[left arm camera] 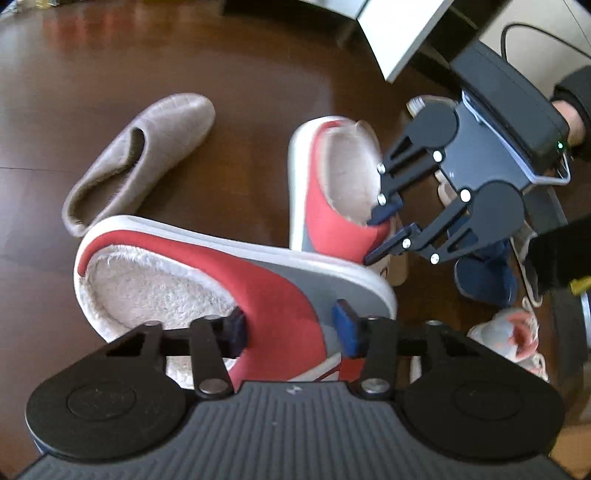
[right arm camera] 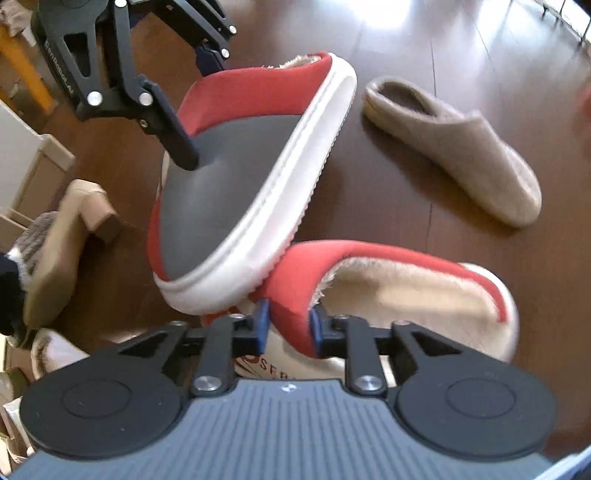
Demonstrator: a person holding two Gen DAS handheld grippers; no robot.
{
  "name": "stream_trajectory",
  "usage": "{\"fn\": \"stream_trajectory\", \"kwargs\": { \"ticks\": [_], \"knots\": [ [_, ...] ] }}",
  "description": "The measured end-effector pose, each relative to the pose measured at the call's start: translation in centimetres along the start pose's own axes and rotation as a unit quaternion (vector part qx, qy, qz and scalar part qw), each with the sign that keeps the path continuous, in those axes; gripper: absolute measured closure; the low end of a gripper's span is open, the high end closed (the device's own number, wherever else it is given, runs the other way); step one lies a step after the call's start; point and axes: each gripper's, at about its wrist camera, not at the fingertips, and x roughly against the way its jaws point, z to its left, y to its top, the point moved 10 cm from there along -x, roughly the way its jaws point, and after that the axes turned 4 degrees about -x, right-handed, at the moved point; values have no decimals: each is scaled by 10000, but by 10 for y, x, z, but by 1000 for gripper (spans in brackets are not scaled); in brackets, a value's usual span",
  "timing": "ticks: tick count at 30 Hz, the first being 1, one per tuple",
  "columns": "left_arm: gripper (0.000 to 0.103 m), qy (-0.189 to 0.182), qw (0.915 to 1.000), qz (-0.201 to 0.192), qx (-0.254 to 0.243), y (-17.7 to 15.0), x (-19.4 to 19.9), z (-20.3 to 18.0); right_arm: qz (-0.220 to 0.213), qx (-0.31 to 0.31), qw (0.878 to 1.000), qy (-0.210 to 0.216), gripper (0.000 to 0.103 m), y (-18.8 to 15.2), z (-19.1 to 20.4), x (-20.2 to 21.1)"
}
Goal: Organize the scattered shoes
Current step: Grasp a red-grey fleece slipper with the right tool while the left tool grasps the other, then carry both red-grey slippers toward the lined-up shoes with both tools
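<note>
both grippers are holding one red slipper each right now. the left gripper [left arm camera: 293,326] is pinching the upper of the near red slipper [left arm camera: 207,273], blue pads clamped on either side of the red-and-grey vamp, and that slipper's long axis is running away from the fingers to the left, fleecy heel end farthest out. the right gripper [left arm camera: 391,230] is coming in from the right with its fingers closed on the rim of the second red slipper [left arm camera: 328,184], which is pointing away up the picture, heel end at the top.

from the right wrist view, the right gripper [right arm camera: 286,326] is gripping the red collar of its slipper [right arm camera: 399,291], the sole stretching off to the right, while the left gripper [right arm camera: 184,122] is holding the other slipper [right arm camera: 251,166] tilted, its white sole edge looking to touch the red upper of the first; motion blur is making contact hard to call. so the two are crossing at an angle, toes near, not lying parallel, and pairing them is turning on swinging those long axes into line.

a beige slipper [left arm camera: 144,155] is lying flat just beyond on the dark wooden floor [left arm camera: 110,74], shiny with window glare. more shoes [left arm camera: 509,332] are piling up at the right, by white furniture [left arm camera: 402,33].
</note>
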Motion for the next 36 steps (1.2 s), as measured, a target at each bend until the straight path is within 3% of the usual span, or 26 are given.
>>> {"fn": "stream_trajectory", "kwargs": {
  "ticks": [4,9,13,22,33,36],
  "knots": [
    [61,107,9999,-56,71,13,26,-43,-193,-122,9997,-132,92,-8,20,45],
    [64,-151,9998,41,-135,39,40,-117,-122,-476,9985,-233,91,-60,26,108],
    [73,-543,9978,164,-356,68,25,-185,65,-889,9957,-262,92,-115,24,146],
    [76,-1269,9848,453,-1096,134,-46,-316,526,-1382,9881,-414,92,-251,6,220],
    [78,-1554,9764,616,-1364,157,-103,-387,890,-1198,9879,-412,92,-336,-26,242],
    [78,-1607,9762,628,-1315,153,-124,-357,1014,-1031,9886,-422,92,-339,-36,232]
  ]
}}
